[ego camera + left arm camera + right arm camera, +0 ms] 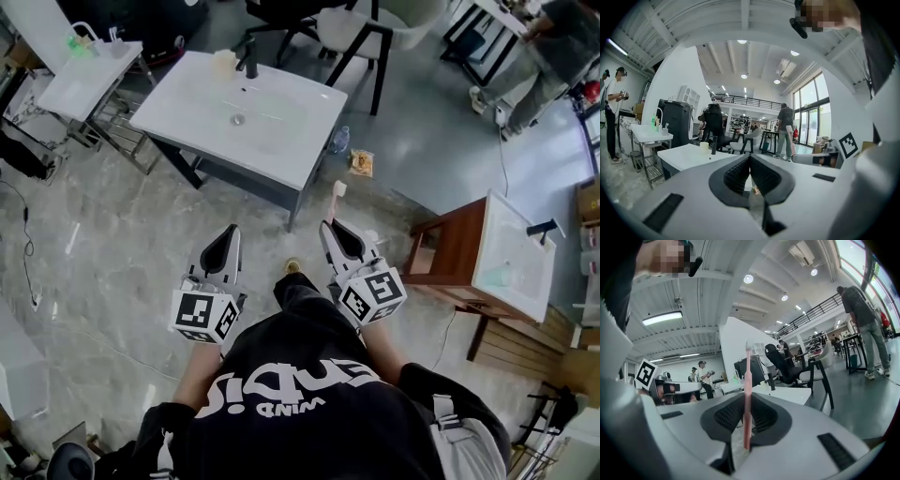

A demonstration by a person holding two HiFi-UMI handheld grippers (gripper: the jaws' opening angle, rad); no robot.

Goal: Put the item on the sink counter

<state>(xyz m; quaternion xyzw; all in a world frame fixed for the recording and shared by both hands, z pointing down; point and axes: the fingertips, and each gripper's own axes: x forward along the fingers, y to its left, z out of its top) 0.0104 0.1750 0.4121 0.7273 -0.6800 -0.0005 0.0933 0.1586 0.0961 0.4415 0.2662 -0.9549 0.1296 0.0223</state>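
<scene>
Jaws, right gripper (746, 399): clamped on upright toothbrush (748, 371).

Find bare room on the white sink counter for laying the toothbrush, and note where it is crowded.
Free: the flat stretch of the sink counter left of the basin in the head view, and the strip along its near edge. Crowded: the back edge, where the cup and faucet stand close together.

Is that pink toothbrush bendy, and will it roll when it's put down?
The toothbrush sticks out straight from the right gripper, so it's probably stiff. It's thin, so likely light. Laid on the sink counter, its slim handle might roll a little.
</scene>
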